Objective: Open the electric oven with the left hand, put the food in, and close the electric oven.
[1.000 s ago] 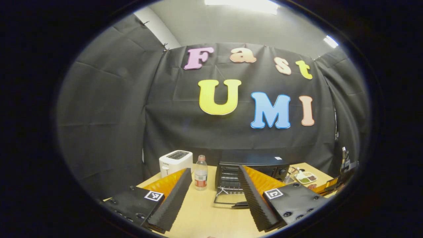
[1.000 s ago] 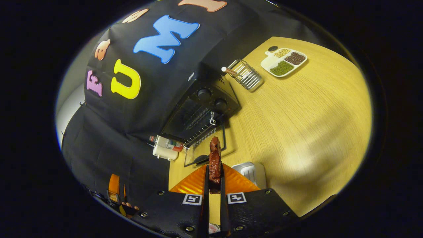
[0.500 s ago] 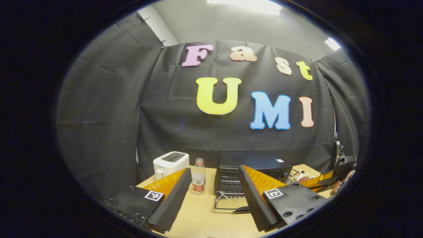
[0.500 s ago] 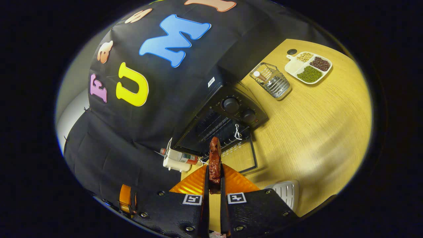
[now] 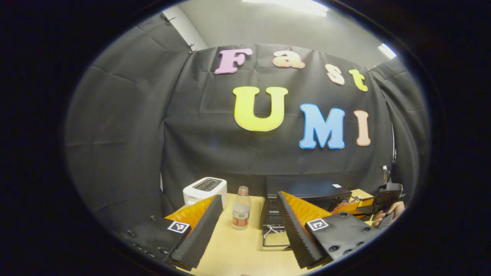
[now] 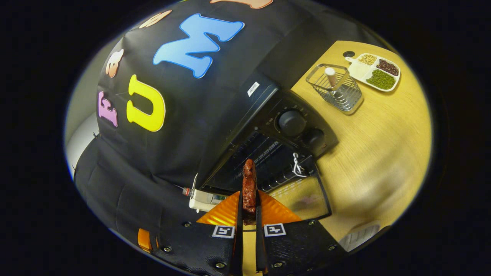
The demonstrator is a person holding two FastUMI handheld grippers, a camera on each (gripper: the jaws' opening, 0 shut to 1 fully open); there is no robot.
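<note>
- The electric oven (image 6: 268,126) stands on the wooden worktop (image 6: 383,145) against the booth wall, and its glass door (image 6: 303,193) is folded down flat in front of the open cavity.
- The right tool (image 6: 248,230) is closed on the food (image 6: 249,188), a dark red strip that stands upright between both fingers.
- The top of the food is just in front of the oven opening, above the lowered door, not inside the cavity.
- In the left gripper view, the left tool (image 5: 249,230) has its fingers wide apart and holds nothing; it hangs above the worktop (image 5: 238,249), well in front of the oven (image 5: 307,191).
- To the left of the oven in this view stand a clear bottle (image 5: 241,209) and, further left, a white toaster (image 5: 205,189).
- To the right of the oven, the right tool (image 5: 368,205) is near its front, with a hand (image 5: 389,212) on it.
- On the knob side of the oven, in the right gripper view, there is a wire basket (image 6: 339,90) with a stick in it, and beyond it a white divided tray (image 6: 374,71) of beans.
</note>
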